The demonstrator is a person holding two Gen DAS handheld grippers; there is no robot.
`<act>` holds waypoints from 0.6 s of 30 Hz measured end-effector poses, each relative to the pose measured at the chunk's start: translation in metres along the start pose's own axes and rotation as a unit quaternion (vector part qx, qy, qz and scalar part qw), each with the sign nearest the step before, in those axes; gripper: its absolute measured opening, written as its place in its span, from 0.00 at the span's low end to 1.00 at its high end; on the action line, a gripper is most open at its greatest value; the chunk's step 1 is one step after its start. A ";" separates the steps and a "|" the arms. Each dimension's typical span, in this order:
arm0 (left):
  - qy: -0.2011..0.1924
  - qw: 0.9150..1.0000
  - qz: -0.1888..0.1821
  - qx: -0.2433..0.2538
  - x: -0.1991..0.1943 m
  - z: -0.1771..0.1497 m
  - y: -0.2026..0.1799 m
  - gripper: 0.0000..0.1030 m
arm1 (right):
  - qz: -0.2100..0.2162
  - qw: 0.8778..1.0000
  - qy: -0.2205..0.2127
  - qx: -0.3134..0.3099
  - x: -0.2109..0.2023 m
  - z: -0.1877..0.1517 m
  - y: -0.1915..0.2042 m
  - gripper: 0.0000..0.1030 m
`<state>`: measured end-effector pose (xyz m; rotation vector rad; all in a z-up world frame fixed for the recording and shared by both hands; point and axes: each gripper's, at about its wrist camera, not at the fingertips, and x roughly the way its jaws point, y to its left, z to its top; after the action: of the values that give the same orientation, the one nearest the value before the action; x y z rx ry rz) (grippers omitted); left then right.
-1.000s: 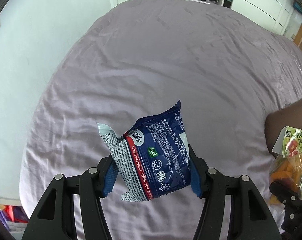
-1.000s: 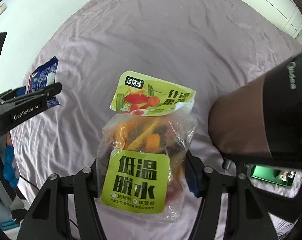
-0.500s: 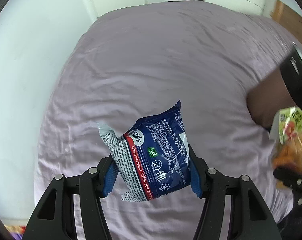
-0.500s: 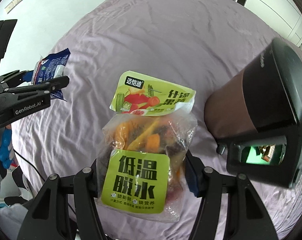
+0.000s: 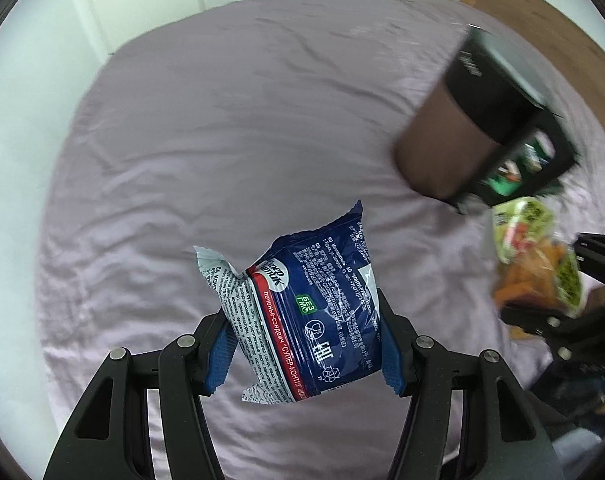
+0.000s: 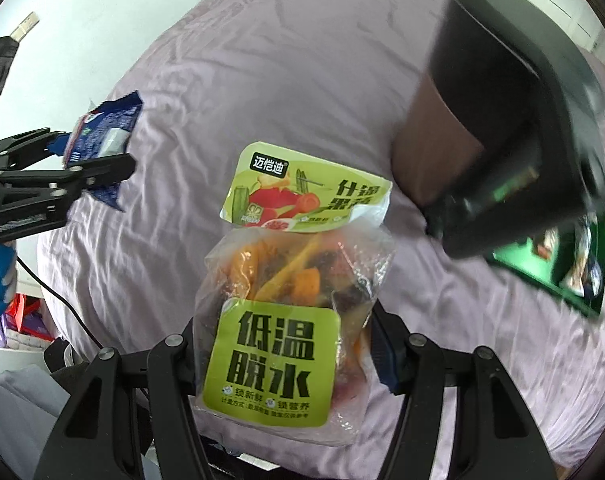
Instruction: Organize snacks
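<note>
Beside both tools, box [image 6: 514, 128] now nearer

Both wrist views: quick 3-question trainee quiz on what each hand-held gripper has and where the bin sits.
1. True or false: the left hand-held gripper is shut on the blue biscuit packet.
2. What does the right hand-held gripper hold? A) a drink can B) the dried fruit-and-vegetable bag C) nothing
3. Fill in: the brown-and-black bin stands on the ____ bedsheet.

Key: 1 true. 2 B. 3 lilac.
</note>
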<state>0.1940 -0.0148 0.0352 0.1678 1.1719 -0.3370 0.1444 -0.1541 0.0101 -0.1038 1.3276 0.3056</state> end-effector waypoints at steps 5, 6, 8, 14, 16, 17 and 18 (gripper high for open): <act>0.019 0.998 -0.048 0.030 -0.003 -0.001 -0.025 0.53 | -0.008 0.999 0.002 0.039 -0.001 -0.027 -0.022 0.70; 0.021 0.998 -0.053 0.037 -0.003 -0.002 -0.030 0.53 | -0.009 0.999 0.003 0.045 -0.001 -0.031 -0.026 0.70; 0.029 0.996 -0.063 0.056 -0.002 -0.002 -0.043 0.53 | -0.011 0.998 0.004 0.061 -0.002 -0.043 -0.036 0.70; 0.049 0.987 -0.082 0.126 -0.001 0.001 -0.087 0.53 | -0.021 0.992 -0.003 0.123 -0.009 -0.078 -0.070 0.70; 0.052 0.983 -0.087 0.151 -0.001 0.004 -0.103 0.53 | -0.025 0.989 -0.008 0.147 -0.012 -0.089 -0.085 0.70; 0.053 0.981 -0.090 0.162 -0.001 0.005 -0.111 0.53 | -0.027 0.987 -0.011 0.156 -0.013 -0.094 -0.090 0.70; 0.054 0.979 -0.092 0.172 -0.001 0.006 -0.118 0.53 | -0.029 0.985 -0.014 0.168 -0.015 -0.099 -0.098 0.70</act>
<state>0.1581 -0.1270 0.0439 0.3849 1.2332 -0.7028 0.0753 -0.2743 -0.0089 0.1444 1.3283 0.0304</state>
